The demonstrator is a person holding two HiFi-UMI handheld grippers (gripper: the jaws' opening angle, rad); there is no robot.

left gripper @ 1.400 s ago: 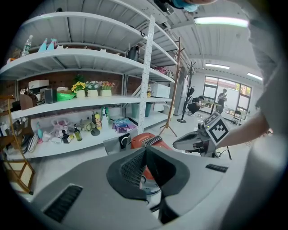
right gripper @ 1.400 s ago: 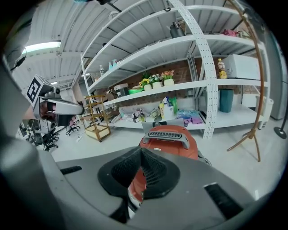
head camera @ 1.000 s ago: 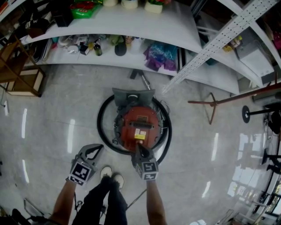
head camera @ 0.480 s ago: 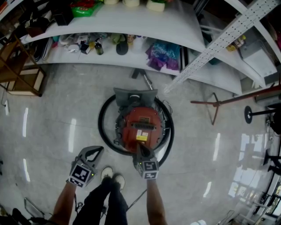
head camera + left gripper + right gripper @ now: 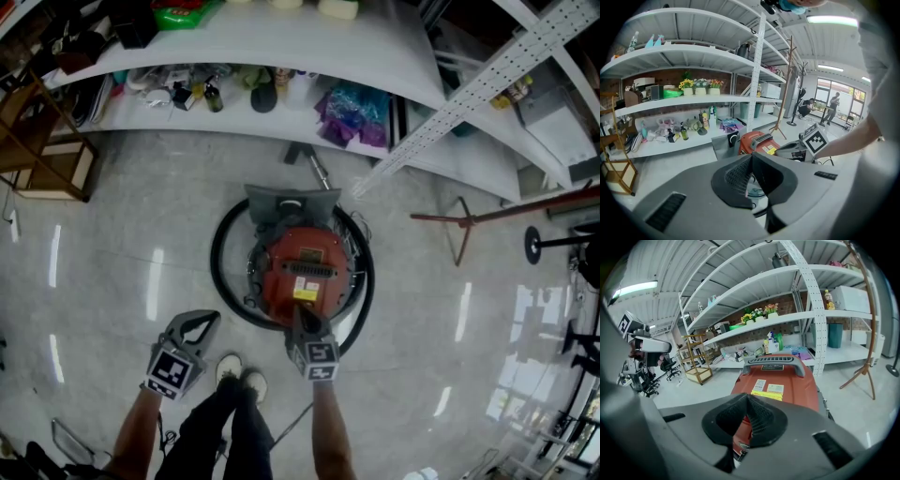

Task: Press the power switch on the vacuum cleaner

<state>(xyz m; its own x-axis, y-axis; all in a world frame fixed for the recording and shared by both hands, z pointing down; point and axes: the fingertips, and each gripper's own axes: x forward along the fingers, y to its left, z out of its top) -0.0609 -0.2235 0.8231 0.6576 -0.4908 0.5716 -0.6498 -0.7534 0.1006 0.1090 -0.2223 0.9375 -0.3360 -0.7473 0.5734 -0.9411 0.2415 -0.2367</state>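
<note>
Right gripper (image 5: 302, 317) first: jaws pinched fully together with nothing between them, tip right over the near edge of the red vacuum cleaner (image 5: 302, 265), just below its yellow label (image 5: 300, 292). Honestly can't tell whether it's actually touching the casing or the switch.

Left gripper (image 5: 208, 320) has its jaws closed too, also empty, hanging over bare floor (image 5: 112, 253) just left of the vacuum and clear of it. The person's shoes (image 5: 238, 369) are between the two grippers, a bit nearer.

The vacuum sits in the middle of the floor with its black hose (image 5: 217, 267) coiled in a ring around it. There's open shiny floor to the left of that ring; to the right a wooden coat stand (image 5: 469, 217) is well apart.

Beyond the vacuum, the long white shelf (image 5: 253, 52) closes off the far side, with bottles (image 5: 208, 97) and assorted clutter on its lower level. A wooden rack (image 5: 52, 173) stands at far left.
</note>
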